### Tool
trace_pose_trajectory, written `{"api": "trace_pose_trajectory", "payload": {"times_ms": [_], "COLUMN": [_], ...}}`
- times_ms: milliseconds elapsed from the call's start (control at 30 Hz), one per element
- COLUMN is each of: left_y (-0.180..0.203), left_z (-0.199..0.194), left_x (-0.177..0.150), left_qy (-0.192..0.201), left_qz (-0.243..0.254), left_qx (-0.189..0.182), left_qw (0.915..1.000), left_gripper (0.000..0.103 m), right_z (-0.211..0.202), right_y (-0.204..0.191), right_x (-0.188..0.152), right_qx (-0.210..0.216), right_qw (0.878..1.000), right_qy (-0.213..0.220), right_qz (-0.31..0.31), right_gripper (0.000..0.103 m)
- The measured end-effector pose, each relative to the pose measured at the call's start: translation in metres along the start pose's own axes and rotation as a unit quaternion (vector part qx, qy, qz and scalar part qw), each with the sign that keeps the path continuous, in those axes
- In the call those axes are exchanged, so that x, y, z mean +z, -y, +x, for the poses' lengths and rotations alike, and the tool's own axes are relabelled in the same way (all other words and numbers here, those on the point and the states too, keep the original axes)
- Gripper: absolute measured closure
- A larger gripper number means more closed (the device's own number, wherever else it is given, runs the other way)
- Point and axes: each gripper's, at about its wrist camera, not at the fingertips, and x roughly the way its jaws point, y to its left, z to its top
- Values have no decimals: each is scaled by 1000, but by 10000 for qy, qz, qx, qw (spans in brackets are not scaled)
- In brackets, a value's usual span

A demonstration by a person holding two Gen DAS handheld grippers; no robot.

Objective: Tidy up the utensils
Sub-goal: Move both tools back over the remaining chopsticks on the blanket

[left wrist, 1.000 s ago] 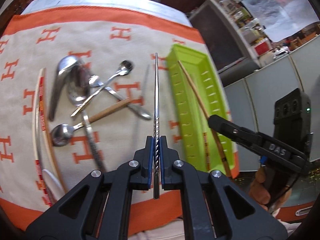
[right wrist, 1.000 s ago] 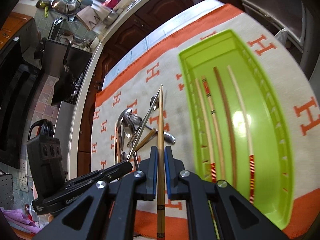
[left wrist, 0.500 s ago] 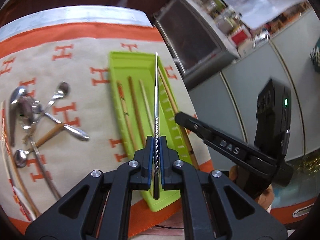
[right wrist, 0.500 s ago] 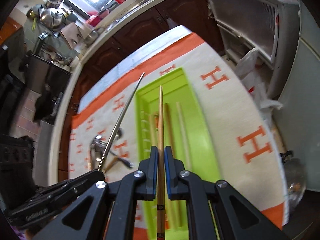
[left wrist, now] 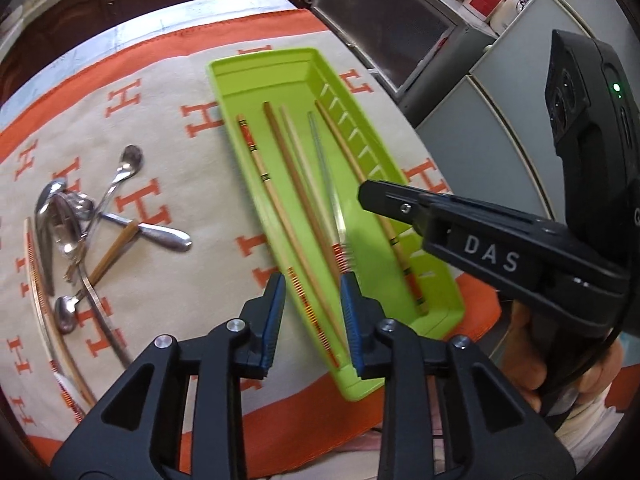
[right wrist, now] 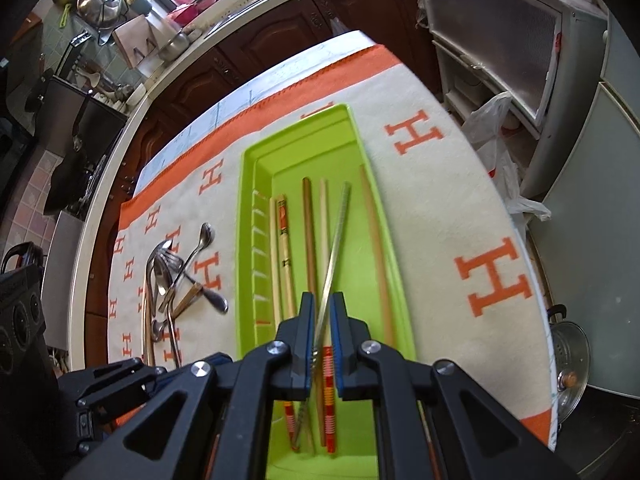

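A lime-green tray (left wrist: 260, 60) (right wrist: 241, 260) on the orange-and-cream cloth holds several chopsticks. My left gripper (left wrist: 312, 308) hangs over the tray's near end. Its jaws are opening and nothing is pinched between them. The metal chopstick (left wrist: 326, 176) (right wrist: 338, 232) lies loose in the tray just ahead of its pads. My right gripper (right wrist: 322, 332) (left wrist: 368, 196) hovers over the tray with its jaws a narrow slit apart and nothing gripped. The metal chopstick only shows through that slit. The plain wooden chopstick (left wrist: 344, 148) (right wrist: 372, 240) rests along the tray's right wall.
A heap of metal spoons (left wrist: 72, 220) (right wrist: 164, 276) and a wooden-handled utensil lies on the cloth (left wrist: 192, 240) left of the tray. Two chopsticks (left wrist: 38, 292) lie beside it. A hand (left wrist: 524, 352) holds the right gripper. Cabinets stand beyond the table and a steel pot (right wrist: 568, 360) sits low right.
Both grippers swung from the spoon heap to above the tray. The left jaws opened and the metal chopstick dropped in. The wooden chopstick left the right jaws and lies by the tray wall.
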Motion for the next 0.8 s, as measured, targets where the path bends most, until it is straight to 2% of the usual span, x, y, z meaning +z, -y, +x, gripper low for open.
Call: {"api": "trace_pose_trajectory", "payload": {"times_ms": [233,433,600,800], "left_y": [-31,-63,-108,-192], "left_z": [-31,-65,-89,-101], "left_x": [-13,-27,-46,-67], "left_qy": [337,566,643,562], "left_qz": [-370,-554,-746,-1295], "left_qx": [104,368,680,917], "left_qw": [9987,9962,9928,9857], "left_gripper": [78,78,78,78], "right_z": [-2,0,9,30], "right_y": [-20,-48,-82,-126], "right_x": [-11,-17,-23,-31], "right_qx": [151,284,442,590], "right_qw": [9997,9982,9951,9887], "right_qy": [-60,-169,-388,-751], "right_qz": [-204,-493,-798,-1153], "right_gripper": [95,95,95,95]}}
